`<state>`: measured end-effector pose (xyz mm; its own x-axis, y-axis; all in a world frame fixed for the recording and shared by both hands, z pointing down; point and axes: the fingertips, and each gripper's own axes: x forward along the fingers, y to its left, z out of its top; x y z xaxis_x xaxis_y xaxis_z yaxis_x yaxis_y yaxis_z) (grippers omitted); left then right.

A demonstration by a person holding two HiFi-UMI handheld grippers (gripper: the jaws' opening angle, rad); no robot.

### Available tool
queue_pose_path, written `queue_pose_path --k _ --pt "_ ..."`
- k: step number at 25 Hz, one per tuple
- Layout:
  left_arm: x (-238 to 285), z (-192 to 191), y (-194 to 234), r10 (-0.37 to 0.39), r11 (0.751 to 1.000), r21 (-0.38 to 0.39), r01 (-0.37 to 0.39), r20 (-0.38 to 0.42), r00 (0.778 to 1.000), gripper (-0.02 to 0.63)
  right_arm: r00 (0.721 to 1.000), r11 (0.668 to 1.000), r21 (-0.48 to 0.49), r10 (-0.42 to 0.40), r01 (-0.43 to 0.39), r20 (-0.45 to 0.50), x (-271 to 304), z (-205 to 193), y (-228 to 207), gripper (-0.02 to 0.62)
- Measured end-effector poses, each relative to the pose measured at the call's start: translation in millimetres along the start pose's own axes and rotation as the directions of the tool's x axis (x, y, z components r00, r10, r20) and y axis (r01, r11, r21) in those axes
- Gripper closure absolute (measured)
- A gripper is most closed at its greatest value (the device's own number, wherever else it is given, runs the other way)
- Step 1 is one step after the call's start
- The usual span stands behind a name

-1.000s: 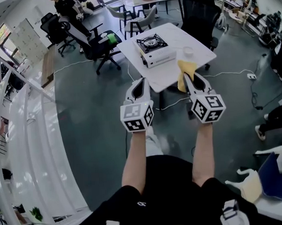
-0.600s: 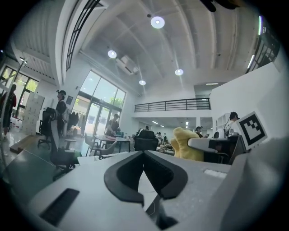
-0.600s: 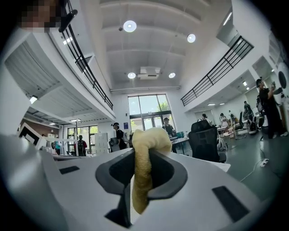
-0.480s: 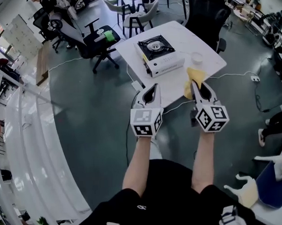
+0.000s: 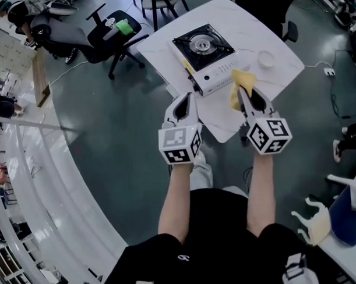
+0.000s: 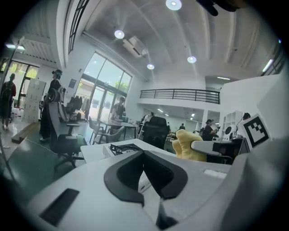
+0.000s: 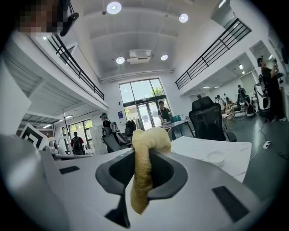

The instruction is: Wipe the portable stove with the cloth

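A white portable stove (image 5: pixel 203 53) with a black burner top stands on the white table (image 5: pixel 232 17). In the left gripper view the stove (image 6: pixel 123 148) lies just beyond the jaws. My right gripper (image 5: pixel 242 94) is shut on a yellow cloth (image 5: pixel 240 84), which hangs over the table's near edge, close to the stove's front right corner. The cloth (image 7: pixel 143 169) bunches above the jaws and trails down between them in the right gripper view. My left gripper (image 5: pixel 186 102) is shut on nothing, just short of the stove's front left corner.
A small white dish (image 5: pixel 266 59) sits on the table right of the stove. A black office chair (image 5: pixel 107 33) with a green object stands to the left of the table. Cables run across the grey floor. People stand in the background.
Both grippers have come forward to the table's near edge and the stove. The cloth stays gripped in the right one, and the table fills more of the head view.
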<state>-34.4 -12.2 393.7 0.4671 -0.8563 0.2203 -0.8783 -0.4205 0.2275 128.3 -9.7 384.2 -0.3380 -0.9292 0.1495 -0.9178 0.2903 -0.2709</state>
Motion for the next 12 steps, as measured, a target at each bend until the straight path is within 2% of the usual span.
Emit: queue_pose_path --k 6,12 --pt "44.9 -8.9 25.4 -0.025 0.998 -0.059 0.022 -0.042 0.999 0.612 0.998 0.999 -0.014 -0.052 0.052 -0.038 33.8 1.7 -22.6 0.537" --pt "82.1 -23.5 13.7 -0.080 0.993 -0.095 0.072 -0.086 0.993 0.612 0.989 0.991 -0.032 -0.135 0.133 -0.066 35.1 5.9 -59.1 0.537"
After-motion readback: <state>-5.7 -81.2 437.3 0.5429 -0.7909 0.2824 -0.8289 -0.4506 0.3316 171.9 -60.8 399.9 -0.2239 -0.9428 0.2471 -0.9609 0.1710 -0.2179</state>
